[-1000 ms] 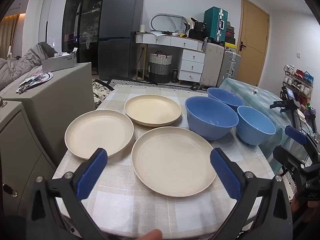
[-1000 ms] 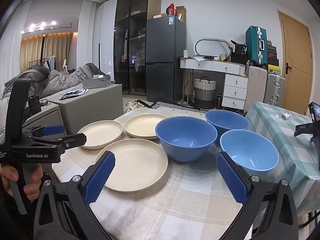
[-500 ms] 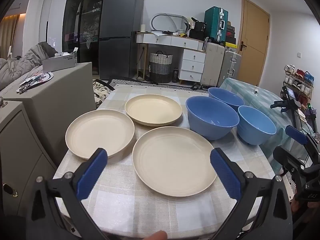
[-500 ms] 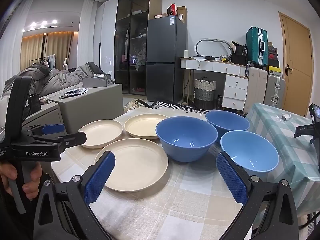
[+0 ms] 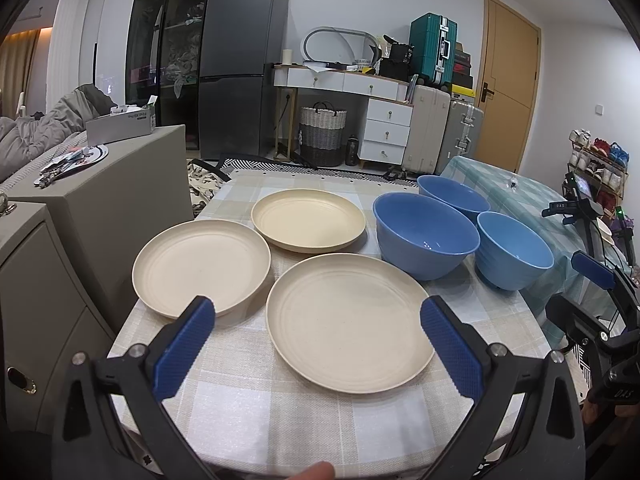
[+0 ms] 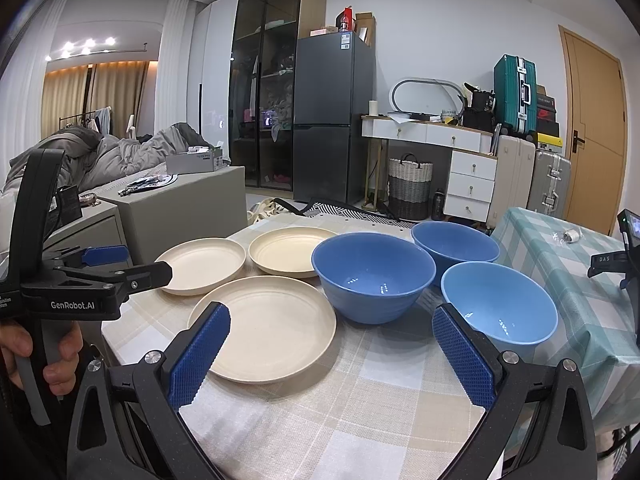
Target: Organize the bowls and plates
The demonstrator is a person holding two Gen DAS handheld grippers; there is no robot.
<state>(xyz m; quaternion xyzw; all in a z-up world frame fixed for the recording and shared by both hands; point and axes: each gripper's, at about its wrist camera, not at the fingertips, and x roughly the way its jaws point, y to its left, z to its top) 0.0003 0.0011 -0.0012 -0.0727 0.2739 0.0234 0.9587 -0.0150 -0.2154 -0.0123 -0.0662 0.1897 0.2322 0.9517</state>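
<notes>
Three cream plates lie on the checked tablecloth: a near plate (image 5: 348, 326) (image 6: 266, 322), a left plate (image 5: 202, 266) (image 6: 202, 265) and a far plate (image 5: 308, 225) (image 6: 288, 251). To their right stand three blue bowls: a large one (image 5: 426, 236) (image 6: 372, 280), a far one (image 5: 452, 198) (image 6: 456, 245) and a lighter right one (image 5: 514, 254) (image 6: 498, 306). My left gripper (image 5: 316, 344) hovers open over the table's front edge, facing the near plate. My right gripper (image 6: 330, 356) is open too, between the near plate and the light bowl. Neither holds anything.
A grey cabinet (image 5: 112, 200) stands close against the table's left side. A second table with a teal checked cloth (image 6: 560, 256) adjoins on the right, with a tripod-mounted device (image 6: 628, 264) beside it. Fridge (image 5: 240, 68), drawers and suitcases line the far wall.
Both grippers have barely moved; the left wrist view has shifted very slightly. The plates and bowls have stayed where they were.
</notes>
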